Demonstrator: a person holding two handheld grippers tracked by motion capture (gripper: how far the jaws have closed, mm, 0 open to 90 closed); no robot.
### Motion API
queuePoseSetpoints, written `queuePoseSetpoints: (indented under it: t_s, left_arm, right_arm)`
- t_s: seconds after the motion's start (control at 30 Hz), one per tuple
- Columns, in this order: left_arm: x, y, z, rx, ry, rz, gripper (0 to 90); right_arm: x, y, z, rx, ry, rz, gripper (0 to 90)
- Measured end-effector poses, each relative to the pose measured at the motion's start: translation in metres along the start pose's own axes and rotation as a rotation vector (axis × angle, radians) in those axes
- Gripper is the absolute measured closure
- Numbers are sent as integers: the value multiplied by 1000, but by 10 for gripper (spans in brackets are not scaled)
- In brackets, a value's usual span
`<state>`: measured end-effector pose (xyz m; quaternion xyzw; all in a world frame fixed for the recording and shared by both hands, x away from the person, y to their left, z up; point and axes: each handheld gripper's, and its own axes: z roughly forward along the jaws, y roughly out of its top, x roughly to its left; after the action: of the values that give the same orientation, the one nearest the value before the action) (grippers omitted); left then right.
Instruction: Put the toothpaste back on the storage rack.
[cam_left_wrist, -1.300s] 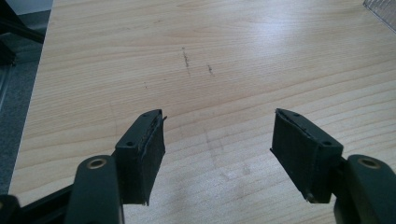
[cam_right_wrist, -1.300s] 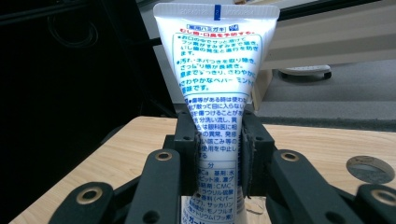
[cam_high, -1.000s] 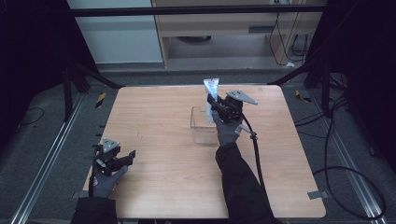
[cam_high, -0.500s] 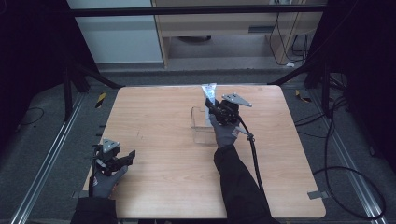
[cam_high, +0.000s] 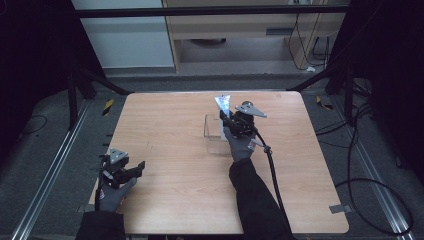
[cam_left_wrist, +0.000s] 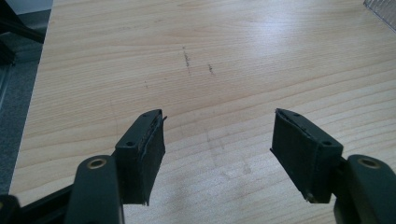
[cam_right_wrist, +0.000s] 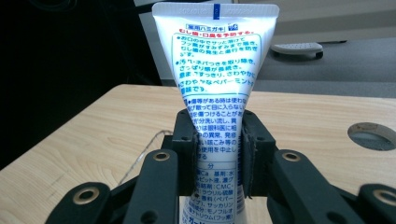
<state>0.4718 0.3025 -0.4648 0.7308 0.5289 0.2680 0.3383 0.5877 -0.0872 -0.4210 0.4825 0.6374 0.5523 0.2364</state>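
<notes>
- White toothpaste tube (cam_right_wrist: 215, 88) stands clamped, crimped end up, between the right gripper (cam_right_wrist: 217, 154) jaws, above a clear plastic box (cam_high: 214, 134) mid-table; placing it apparently remains.
- Left gripper (cam_left_wrist: 218, 154) rests wide, empty, near the wooden table (cam_high: 170, 120) edge.
- Printed label text is legible in the right gripper view; box position is clearer from above.

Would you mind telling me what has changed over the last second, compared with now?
Very little. The right gripper, shut on the toothpaste tube, has eased slightly toward the clear container and the person's side, tube upright, crimped end up. The left gripper stays open near the table's near-left edge; the container has not moved.
</notes>
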Motion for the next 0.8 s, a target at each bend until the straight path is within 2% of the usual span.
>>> queuePoseSetpoints:
  t_s: [0.23,0.37,0.53,0.8]
  left_arm:
    - [1,0,0,2,0,0,333]
    - [0,0,0,2,0,0,333]
    - [0,0,0,2,0,0,333]
    - [0,0,0,2,0,0,332]
  right_arm:
    - [-3,-9,1,40,0,-6,703]
    - [-1,-12,1,65,-2,-37,695]
    - [0,-15,0,105,3,-44,681]
    - [4,-17,-2,154,2,-88,648]
